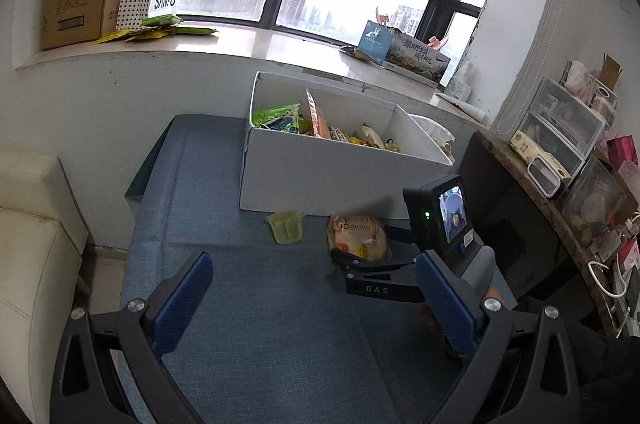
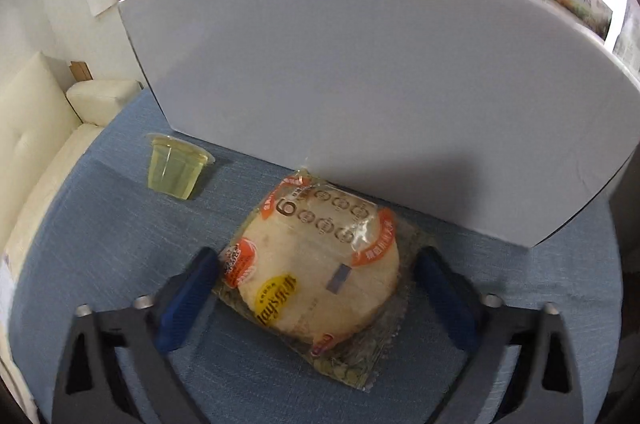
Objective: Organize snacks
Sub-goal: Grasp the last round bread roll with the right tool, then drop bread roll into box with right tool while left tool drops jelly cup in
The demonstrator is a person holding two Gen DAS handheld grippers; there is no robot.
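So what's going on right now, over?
Left gripper open, empty. Right gripper open astride wrapped cracker pack. Jelly cup aside; white box behind.

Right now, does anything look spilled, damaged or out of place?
No spill or damage. Two snacks lie outside the white box: a jelly cup on its side and a wrapped bun between the right gripper's open fingers.

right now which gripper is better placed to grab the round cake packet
Right. The right gripper already straddles the cake packet, a finger on each side, jaws open with the left pad near its edge. The left gripper hangs open over bare blue cloth, well short of the packet.
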